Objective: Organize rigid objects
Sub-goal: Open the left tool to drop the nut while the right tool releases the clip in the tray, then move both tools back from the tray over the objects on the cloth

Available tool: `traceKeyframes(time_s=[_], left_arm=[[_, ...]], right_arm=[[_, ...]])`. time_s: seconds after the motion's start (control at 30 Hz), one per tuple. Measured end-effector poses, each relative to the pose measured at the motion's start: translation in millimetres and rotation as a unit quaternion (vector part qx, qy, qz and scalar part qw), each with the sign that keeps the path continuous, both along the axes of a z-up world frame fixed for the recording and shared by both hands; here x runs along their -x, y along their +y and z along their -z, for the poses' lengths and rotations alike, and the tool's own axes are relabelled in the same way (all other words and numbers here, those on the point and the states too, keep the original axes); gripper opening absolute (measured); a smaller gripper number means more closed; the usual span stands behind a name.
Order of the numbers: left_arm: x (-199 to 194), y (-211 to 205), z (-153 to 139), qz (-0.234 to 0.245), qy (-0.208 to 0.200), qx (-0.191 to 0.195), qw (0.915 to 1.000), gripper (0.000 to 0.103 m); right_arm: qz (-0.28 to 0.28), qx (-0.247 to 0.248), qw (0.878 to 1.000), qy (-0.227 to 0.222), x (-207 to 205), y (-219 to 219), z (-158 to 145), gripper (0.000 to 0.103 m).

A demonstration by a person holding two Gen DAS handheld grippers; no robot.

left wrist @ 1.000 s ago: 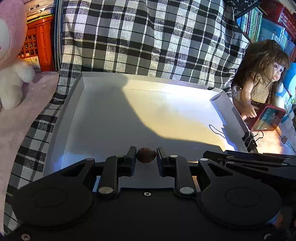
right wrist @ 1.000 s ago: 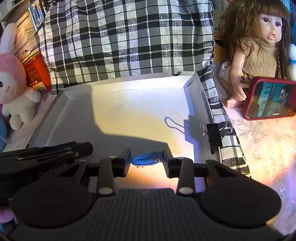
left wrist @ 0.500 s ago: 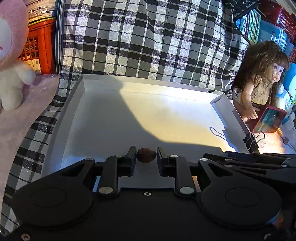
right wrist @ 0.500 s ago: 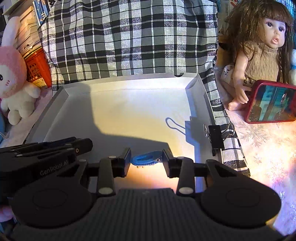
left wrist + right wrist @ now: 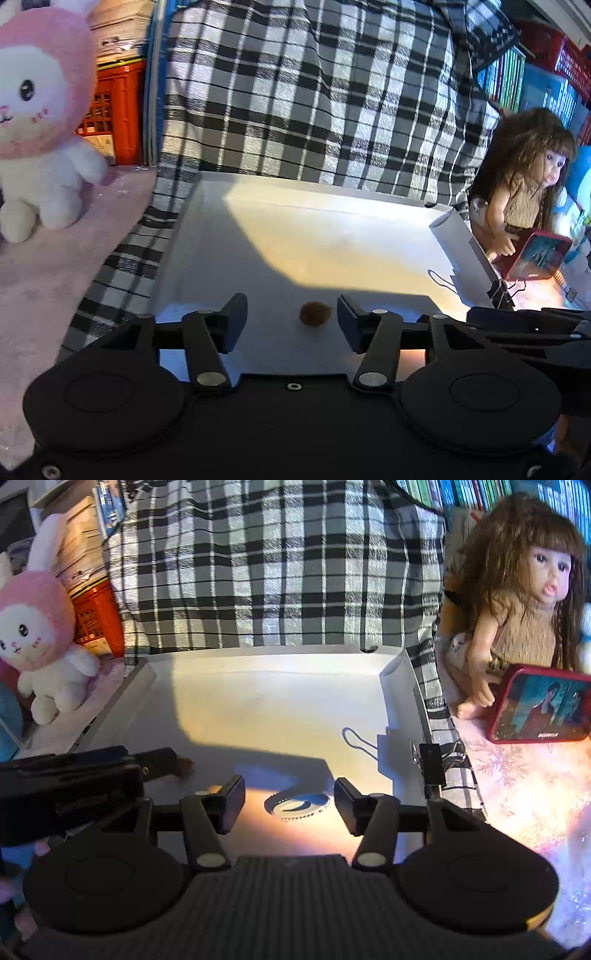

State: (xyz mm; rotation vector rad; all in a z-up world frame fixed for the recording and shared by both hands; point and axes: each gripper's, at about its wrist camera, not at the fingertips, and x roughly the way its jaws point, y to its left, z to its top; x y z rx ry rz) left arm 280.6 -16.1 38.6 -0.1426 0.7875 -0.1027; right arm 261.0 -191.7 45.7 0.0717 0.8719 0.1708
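A: Left wrist view first. What do the fingers of the left gripper (image 5: 291,317) show?

B: They stand apart and are opening. A small brown nut (image 5: 314,314) lies between them on the floor of the white tray (image 5: 295,236), near its front edge, and neither pad touches it.

A: And around the tray?

B: A checked cloth (image 5: 314,92) hangs behind its far edge. A pink plush rabbit (image 5: 40,122) sits off the left edge, a doll (image 5: 524,177) with a red phone (image 5: 535,258) off the right edge, and a black binder clip (image 5: 500,295) grips the right wall. Part of the right gripper (image 5: 532,325) comes in at the tray's front right corner.

A: Right wrist view, then?

B: Its own fingers (image 5: 232,797) are also apart and opening. A blue toothed clip (image 5: 301,805) lies flat on the tray floor between them, near the front edge, free of both pads.

A: Anything else there?

B: The left gripper reaches in from the left, with the brown nut just past its tip. The binder clip sits on the right wall, and the doll and phone beyond it.
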Motion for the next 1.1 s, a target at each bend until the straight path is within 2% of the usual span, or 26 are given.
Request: traceKeyframes(time_s=[0.23, 0.37, 0.53, 0.7, 1.1], left_arm=[[32, 13, -14, -0.004, -0.027, 0.011, 0.9996, 0.060], [53, 19, -23, 0.000, -0.039, 0.022, 0.9990, 0.067], [81, 21, -32, 0.010, -0.058, 0.013, 0.9982, 0.071], [111, 21, -37, 0.025, -0.079, 0.009, 0.9965, 0.077], [168, 20, -25, 0.045, -0.098, 0.003, 0.9941, 0.081]], right_arm=[[-0.011, 0.013, 0.999, -0.035, 29, 0, -18, 0.079], [-0.015, 0.017, 0.998, -0.059, 48, -1, -28, 0.083], [-0.021, 0.015, 0.996, -0.080, 71, 0, -34, 0.085], [-0.022, 0.008, 0.995, -0.095, 90, -3, -34, 0.087], [-0.026, 0.013, 0.992, -0.125, 145, -5, -19, 0.089]])
